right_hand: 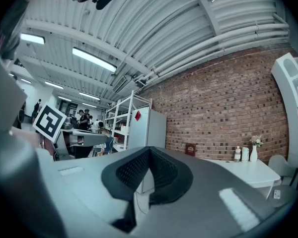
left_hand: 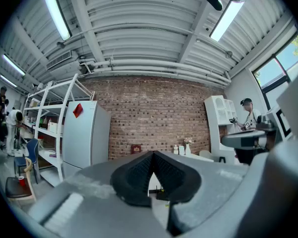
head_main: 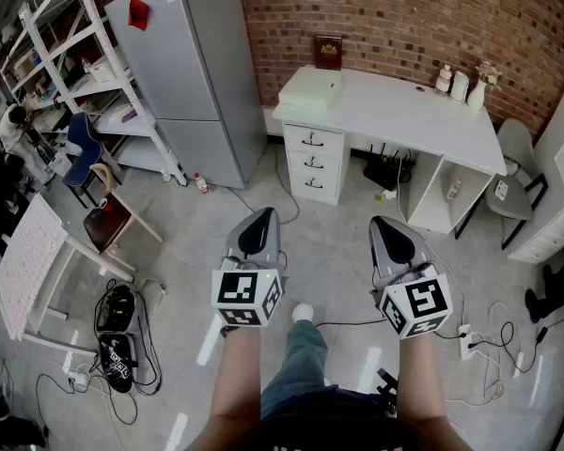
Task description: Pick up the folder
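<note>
A pale green folder (head_main: pixel 310 89) lies flat on the left end of the white desk (head_main: pixel 423 116), above the drawer unit (head_main: pixel 312 163). Both grippers are held level over the grey floor, well short of the desk. My left gripper (head_main: pixel 259 216) is shut with nothing in it, and my right gripper (head_main: pixel 387 224) is also shut and empty. In the left gripper view the jaws (left_hand: pixel 152 155) meet at the tip with the brick wall behind. In the right gripper view the closed jaws (right_hand: pixel 149 150) point toward the desk (right_hand: pixel 248 170); the folder is hidden there.
A grey fridge (head_main: pixel 183 64) stands left of the desk, with white shelving (head_main: pixel 75 73) beyond it. A dark red frame (head_main: pixel 328 52) leans on the brick wall and bottles (head_main: pixel 456 83) stand at the desk's right end. Cables (head_main: pixel 122 336), a wooden chair (head_main: pixel 108 219) and a grey chair (head_main: pixel 517 167) sit around.
</note>
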Available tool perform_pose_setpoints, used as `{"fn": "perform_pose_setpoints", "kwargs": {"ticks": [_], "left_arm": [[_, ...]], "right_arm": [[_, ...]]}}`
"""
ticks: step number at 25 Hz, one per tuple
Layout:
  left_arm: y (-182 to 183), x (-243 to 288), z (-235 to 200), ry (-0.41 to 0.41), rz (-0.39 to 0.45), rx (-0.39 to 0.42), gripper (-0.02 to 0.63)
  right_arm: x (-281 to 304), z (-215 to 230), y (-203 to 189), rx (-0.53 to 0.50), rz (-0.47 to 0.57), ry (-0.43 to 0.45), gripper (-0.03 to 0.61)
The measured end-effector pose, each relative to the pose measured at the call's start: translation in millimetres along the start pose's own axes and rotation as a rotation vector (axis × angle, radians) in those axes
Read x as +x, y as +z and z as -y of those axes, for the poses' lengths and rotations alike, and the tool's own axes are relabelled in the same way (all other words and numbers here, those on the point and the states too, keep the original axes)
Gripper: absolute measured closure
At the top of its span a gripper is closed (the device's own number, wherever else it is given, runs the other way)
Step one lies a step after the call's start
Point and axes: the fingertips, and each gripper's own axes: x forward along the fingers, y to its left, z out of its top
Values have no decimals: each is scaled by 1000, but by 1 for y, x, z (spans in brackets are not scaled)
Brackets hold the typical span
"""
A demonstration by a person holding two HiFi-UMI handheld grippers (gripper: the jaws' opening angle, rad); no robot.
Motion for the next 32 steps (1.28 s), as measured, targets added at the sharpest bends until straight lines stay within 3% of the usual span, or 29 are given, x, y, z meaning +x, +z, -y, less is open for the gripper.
{"fn": "perform_pose_setpoints", "kwargs": {"ticks": [12,22,32], "left_arm": [[-2,129,-71,-19,-2,31,614],[-1,257,-145,-54,3,-15,614],[-3,325,-194,-56,4,-36,614]], "right_arm": [[135,48,-17,0,-16,0,578],[276,88,-21,-2,-24,23,577],[353,116,-35,17,-47,2,577]]}}
